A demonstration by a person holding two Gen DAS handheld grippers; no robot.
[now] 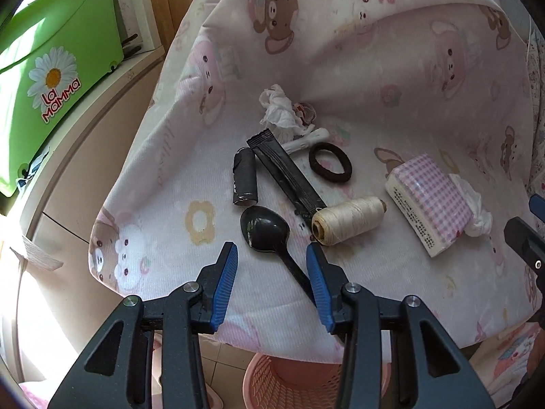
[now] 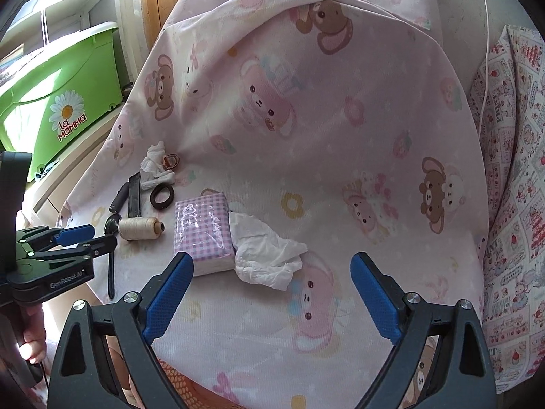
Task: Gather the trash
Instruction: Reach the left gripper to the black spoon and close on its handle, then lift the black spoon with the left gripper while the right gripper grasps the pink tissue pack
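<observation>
- Angling steeply down over the near edge of the pink cartoon-print sheet (image 1: 340, 51), the left claw (image 1: 271, 259) has its blue pads either side of the black plastic spoon (image 1: 269, 235).
- Its jaws are partly spread; the spoon handle runs between them and crosses close to the right pad, but I cannot tell whether that pad touches it, and the left pad stands clear.
- From the right wrist view, the left claw (image 2: 89, 236) comes in from the left edge, with a hand (image 2: 32, 327) gripping its handle below.
- The right claw (image 2: 270, 269) points down at a gentler slant, its jaws spread wide and holding nothing.
- A crumpled white tissue (image 2: 269, 259) lies just beyond its pads, touching the right side of a pink checked tissue pack (image 2: 201, 228).
- Farther left lie a spool of cream thread (image 2: 139, 227), a black sachet (image 1: 286, 177), a dark roll (image 1: 244, 180), a brown hair tie (image 1: 329, 167) and another crumpled tissue (image 1: 277, 109).
- A pink mesh basket (image 1: 272, 385) sits on the floor below the sheet's near edge.
- A green bin (image 1: 58, 54) stands at far left.
</observation>
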